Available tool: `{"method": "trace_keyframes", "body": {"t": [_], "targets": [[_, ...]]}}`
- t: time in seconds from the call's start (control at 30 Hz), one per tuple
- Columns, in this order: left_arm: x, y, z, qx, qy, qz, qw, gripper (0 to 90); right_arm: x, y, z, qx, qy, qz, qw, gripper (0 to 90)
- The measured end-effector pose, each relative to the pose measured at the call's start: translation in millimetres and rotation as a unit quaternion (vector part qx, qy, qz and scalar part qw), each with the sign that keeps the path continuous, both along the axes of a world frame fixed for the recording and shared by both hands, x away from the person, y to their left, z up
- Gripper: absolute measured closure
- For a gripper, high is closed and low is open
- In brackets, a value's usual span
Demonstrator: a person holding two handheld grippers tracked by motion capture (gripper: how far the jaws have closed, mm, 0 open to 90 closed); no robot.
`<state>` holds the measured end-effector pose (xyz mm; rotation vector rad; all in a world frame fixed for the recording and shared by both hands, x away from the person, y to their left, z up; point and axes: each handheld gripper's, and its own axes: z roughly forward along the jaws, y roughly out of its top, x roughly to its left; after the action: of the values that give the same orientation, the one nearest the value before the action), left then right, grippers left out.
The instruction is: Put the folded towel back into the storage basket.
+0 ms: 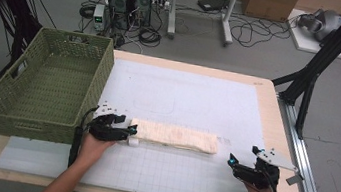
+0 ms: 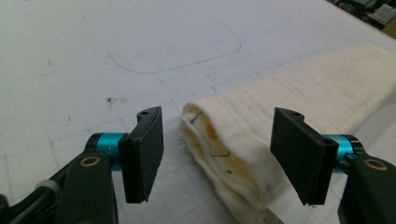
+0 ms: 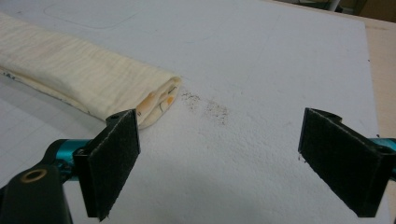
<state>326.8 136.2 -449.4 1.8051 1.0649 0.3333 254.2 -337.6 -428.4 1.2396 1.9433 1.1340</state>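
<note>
Cream, crinkly cloth (image 1: 174, 136) folded into a long flat strip lies across the middle of the white mat (image 1: 188, 98), with a green woven basket (image 1: 49, 84) off at 9 o'clock. From the high view you just get a pale bar, but the left gripper view shows the folded end up close: soft layers, a little orange and dark print tucked inside. That end sits between the left gripper (image 2: 217, 154), whose pads haven't touched it, jaws fairly wide. The right gripper (image 3: 219, 161) has its jaws wide over bare mat, the cloth's other end at 10 o'clock beside a gritty dark smudge (image 3: 210, 106).
</note>
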Motion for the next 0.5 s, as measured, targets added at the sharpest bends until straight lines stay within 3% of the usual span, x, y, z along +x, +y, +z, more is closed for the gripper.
{"method": "trace_keyframes", "body": {"t": [0.23, 0.33, 0.5], "targets": [[3.3, -10.3, -2.8, 0.051, 0.019, 0.011, 0.9984, 41.5, 0.2, 0.3, -1.0, 0.002, 0.003, -0.003, 1.0, 12.0], [2.1, -15.7, -2.8, 0.082, 0.012, 0.015, 0.9965, 42.5, -0.1, 1.2, -1.5, 0.0, 0.005, -0.001, 1.0, 12.0], [0.9, -17.9, -2.6, 0.09, 0.007, 0.009, 0.9958, 46.2, -0.2, 2.0, -0.8, -0.003, 0.002, 0.003, 1.0, 12.0]]}}
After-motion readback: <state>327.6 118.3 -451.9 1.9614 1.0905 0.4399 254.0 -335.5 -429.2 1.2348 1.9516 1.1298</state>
